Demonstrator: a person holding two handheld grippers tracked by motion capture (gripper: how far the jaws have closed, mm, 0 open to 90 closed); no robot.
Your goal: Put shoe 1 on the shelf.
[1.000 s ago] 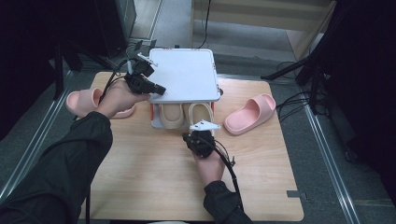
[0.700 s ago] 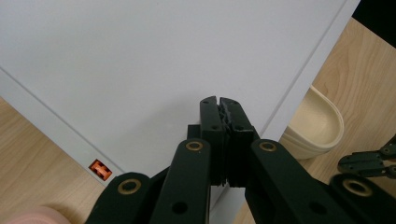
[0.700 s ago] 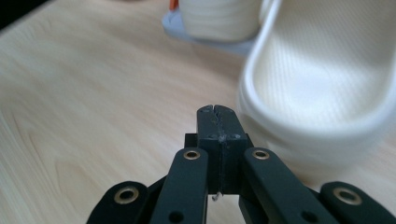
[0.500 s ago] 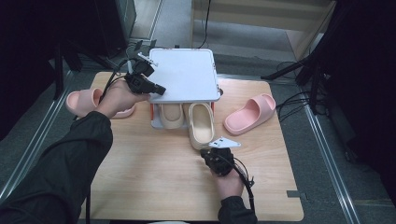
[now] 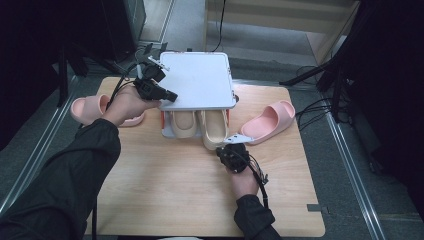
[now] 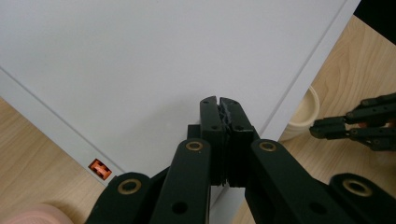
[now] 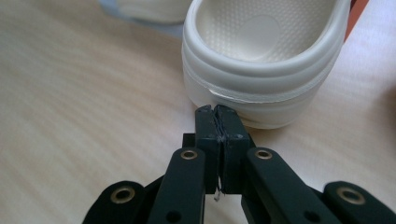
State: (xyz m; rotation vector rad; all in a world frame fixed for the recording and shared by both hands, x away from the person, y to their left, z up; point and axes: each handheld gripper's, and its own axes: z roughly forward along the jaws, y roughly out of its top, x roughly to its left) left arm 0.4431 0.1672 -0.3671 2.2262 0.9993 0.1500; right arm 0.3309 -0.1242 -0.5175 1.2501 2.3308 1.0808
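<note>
High view: right tool (image 5: 231, 146), closed and empty, nudges the cream slipper (image 5: 214, 127) beneath the white rack (image 5: 200, 80).

closed left tongs (image 6: 219, 103) rest on a white shelf top (image 6: 140, 60), cream slipper (image 6: 304, 114) beyond its edge.

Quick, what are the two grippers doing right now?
Left gripper: shut, empty, over the white shelf top.
Right gripper: shut, empty, by the cream slipper.

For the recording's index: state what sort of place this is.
Probably a lab or workshop set up for recording, not a home: a bare wooden table on grey floor, dark equipment stands with trailing cables, and slippers under a small white rack.
</note>
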